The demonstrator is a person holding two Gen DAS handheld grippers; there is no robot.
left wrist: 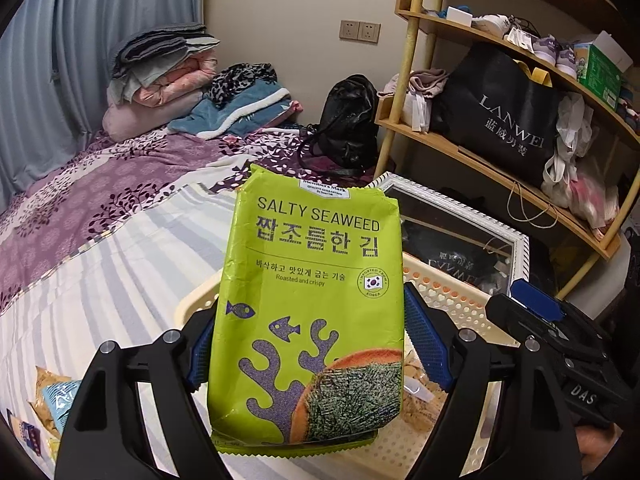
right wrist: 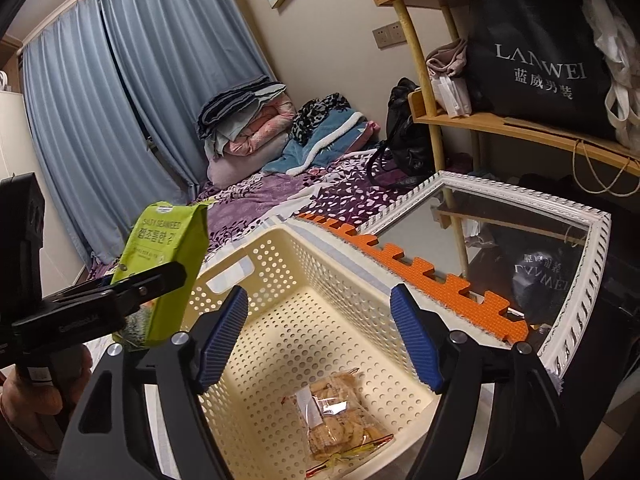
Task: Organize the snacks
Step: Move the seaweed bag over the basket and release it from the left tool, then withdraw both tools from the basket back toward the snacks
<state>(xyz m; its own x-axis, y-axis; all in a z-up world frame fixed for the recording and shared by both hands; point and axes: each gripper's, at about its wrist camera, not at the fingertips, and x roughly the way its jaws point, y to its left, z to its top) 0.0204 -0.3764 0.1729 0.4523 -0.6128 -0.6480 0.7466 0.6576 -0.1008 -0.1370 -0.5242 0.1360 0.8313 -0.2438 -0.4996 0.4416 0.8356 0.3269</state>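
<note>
Right gripper [right wrist: 316, 344] hangs over the basket [right wrist: 280, 248], fingers apart, nothing between them; a clear cracker bag [right wrist: 340, 416] lies on its floor. Left gripper [left wrist: 308, 344] clamps the green seaweed pack [left wrist: 312, 300] upright above the basket's left rim.

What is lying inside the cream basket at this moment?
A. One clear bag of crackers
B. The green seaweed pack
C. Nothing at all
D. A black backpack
A. In the right wrist view, a clear bag of crackers lies on the floor of the cream basket, while the green seaweed pack is between the left gripper's fingers, above the rim.
</note>
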